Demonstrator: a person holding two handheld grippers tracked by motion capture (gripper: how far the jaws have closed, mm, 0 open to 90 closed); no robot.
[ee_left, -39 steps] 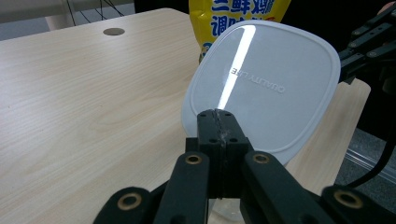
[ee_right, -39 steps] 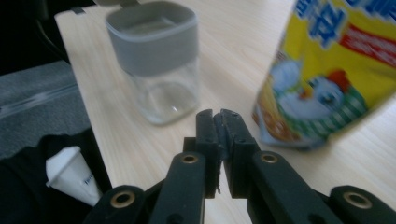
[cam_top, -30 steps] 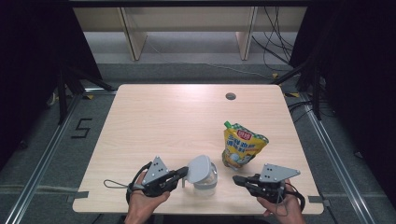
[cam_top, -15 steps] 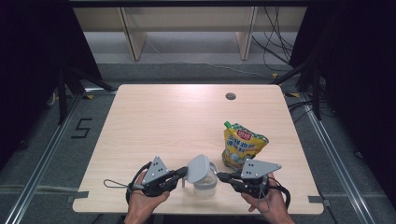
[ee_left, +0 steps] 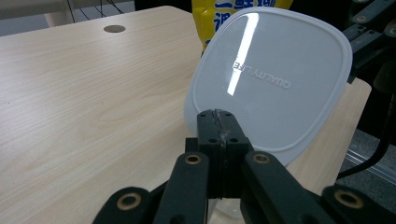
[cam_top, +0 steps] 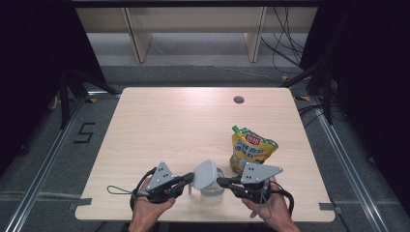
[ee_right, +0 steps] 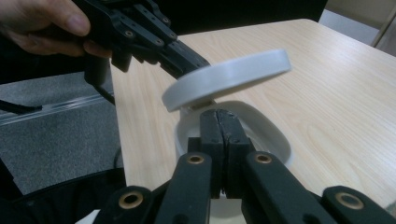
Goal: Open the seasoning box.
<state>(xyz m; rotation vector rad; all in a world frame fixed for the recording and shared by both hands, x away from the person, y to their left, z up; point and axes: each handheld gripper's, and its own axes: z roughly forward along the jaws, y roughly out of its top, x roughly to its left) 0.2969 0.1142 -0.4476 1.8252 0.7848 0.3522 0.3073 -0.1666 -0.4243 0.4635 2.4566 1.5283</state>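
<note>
A white lid (cam_top: 205, 173) hangs tilted over a clear container (cam_top: 212, 191) near the table's front edge. My left gripper (cam_top: 189, 178) is shut on the lid's edge. In the left gripper view the lid (ee_left: 271, 79) stands up just beyond the closed jaws of my left gripper (ee_left: 218, 123). My right gripper (cam_top: 221, 181) is shut, its tips at the container's right side. In the right gripper view the tips of my right gripper (ee_right: 219, 122) sit at the near rim of the container (ee_right: 275, 135), under the lid (ee_right: 224, 79); a grip on the rim cannot be made out.
A yellow snack bag (cam_top: 251, 150) lies just behind my right gripper, its lower part near the container. The wooden table (cam_top: 183, 121) has a round cable hole (cam_top: 238, 100) at the back right. Dark floor and metal rails surround the table.
My right gripper has moved left from the table's front right to the container's side. The left gripper and the tilted lid have stayed put.
</note>
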